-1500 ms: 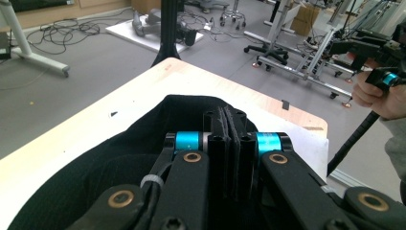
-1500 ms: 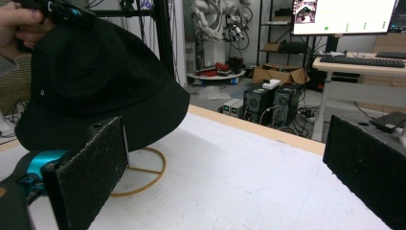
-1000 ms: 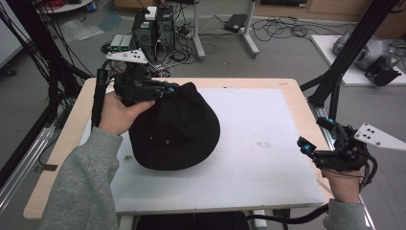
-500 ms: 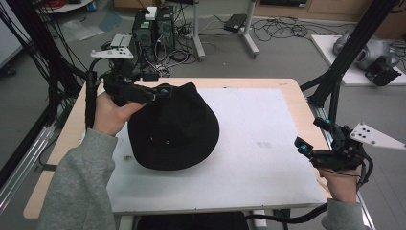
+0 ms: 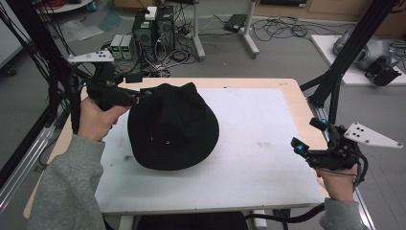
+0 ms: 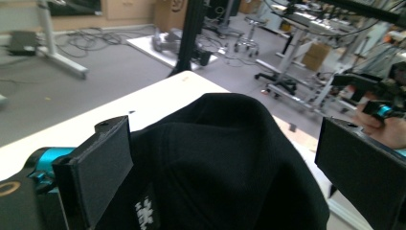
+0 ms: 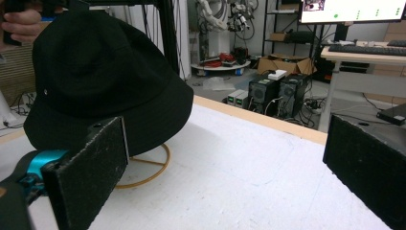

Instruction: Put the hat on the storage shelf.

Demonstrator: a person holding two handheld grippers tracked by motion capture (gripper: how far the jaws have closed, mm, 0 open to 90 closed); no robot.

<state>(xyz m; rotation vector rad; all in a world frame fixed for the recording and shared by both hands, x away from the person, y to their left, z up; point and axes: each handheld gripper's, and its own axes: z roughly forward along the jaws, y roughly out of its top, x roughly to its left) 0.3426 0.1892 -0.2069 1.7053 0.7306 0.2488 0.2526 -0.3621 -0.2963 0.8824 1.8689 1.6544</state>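
Note:
A black bucket hat (image 5: 172,127) rests on a thin gold wire stand (image 7: 148,167) on the white board (image 5: 258,158). My left gripper (image 5: 142,94) is at the hat's far left edge. Its jaws have just been opening and now stand wide. In the left gripper view the hat's crown (image 6: 230,158) lies between the pads (image 6: 103,158) without being pressed. My right gripper (image 5: 308,135) hovers open at the board's right edge, well apart from the hat (image 7: 105,81), with nothing between its jaws (image 7: 225,129).
The board lies on a wooden table (image 5: 297,96). Black frame posts (image 5: 344,62) rise at the table's right, and more stand at its left. Computers and cables (image 5: 148,28) sit on the floor behind. The right hand and its gripper (image 6: 378,96) appear beyond the hat.
My left gripper let go of the hat's edge, opened wide and drew back to the left. The hat stays on its stand. The right gripper has not moved.

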